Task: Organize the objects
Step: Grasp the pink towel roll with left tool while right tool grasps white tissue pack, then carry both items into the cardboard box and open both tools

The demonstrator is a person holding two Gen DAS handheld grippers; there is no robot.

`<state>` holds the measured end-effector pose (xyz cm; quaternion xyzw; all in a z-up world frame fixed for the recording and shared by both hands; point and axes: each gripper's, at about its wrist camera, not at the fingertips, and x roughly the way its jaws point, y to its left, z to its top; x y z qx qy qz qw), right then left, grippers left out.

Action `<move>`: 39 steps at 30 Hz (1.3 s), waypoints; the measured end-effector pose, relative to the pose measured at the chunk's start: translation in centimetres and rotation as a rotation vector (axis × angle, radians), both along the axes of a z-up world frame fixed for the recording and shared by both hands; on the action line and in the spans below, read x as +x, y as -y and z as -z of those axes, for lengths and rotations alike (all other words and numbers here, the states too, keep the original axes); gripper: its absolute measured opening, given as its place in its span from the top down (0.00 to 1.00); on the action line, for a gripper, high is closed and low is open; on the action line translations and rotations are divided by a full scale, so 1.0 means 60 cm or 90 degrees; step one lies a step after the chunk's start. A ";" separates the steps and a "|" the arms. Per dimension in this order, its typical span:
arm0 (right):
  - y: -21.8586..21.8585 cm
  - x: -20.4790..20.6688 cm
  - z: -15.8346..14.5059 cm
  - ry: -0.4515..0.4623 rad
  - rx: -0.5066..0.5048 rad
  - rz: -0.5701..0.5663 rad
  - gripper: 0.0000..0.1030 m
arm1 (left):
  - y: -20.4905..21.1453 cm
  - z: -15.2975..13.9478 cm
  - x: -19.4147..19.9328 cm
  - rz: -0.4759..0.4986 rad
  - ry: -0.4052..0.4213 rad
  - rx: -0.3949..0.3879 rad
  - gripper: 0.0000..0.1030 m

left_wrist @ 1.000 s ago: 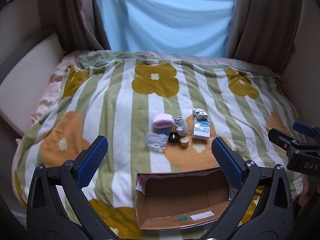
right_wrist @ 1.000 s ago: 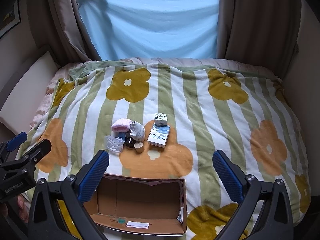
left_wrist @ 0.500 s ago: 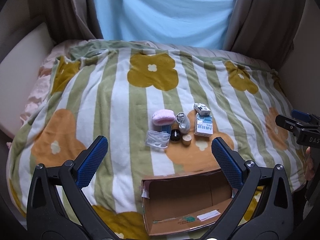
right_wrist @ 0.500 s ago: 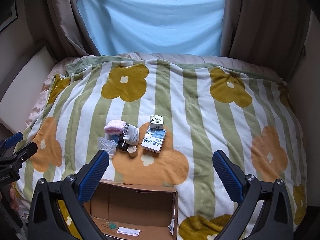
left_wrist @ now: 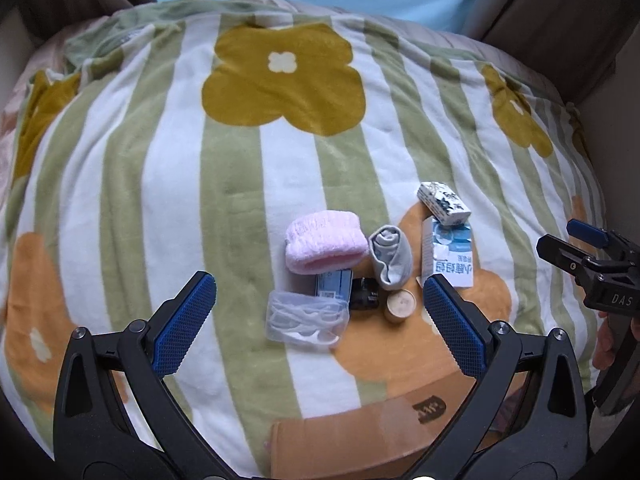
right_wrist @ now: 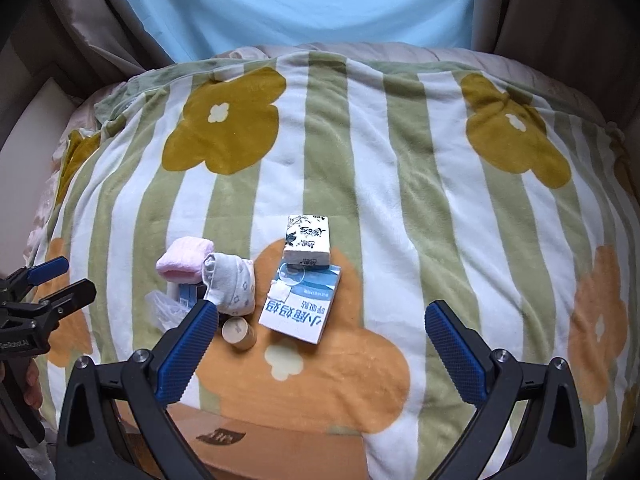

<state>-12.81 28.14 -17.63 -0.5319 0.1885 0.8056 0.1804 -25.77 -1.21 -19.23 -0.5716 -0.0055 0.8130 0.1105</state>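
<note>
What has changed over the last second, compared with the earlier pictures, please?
Both open hand-held grippers, left and right, have moved forward over the blanket toward the small items; the cardboard box now shows only at the bottom edge. Nothing was gripped. The pink cloth, tissue pack and the rest lie unmoved.

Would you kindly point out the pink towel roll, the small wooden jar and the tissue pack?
pink towel roll (left_wrist: pixel 326 240), left wrist view, top of the roll.
small wooden jar (left_wrist: pixel 401 303), left wrist view, lid.
tissue pack (right_wrist: pixel 307 242), right wrist view, printed top face.
</note>
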 end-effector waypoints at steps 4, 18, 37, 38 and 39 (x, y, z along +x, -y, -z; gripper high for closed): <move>-0.028 -0.049 0.061 0.015 -0.011 0.000 0.00 | -0.010 0.075 -0.061 -0.022 0.047 0.006 0.00; -0.057 -0.153 0.165 0.072 -0.018 -0.037 0.17 | -0.063 0.192 -0.133 -0.011 0.152 -0.047 0.03; -0.038 -0.159 0.167 0.075 0.005 -0.015 0.58 | -0.063 0.181 -0.131 0.034 0.114 -0.019 0.56; -0.036 -0.157 0.160 0.074 0.009 -0.014 0.59 | -0.059 0.174 -0.131 0.033 0.112 -0.014 0.57; -0.033 -0.155 0.149 0.071 0.014 -0.014 0.59 | -0.052 0.165 -0.133 0.031 0.107 -0.008 0.57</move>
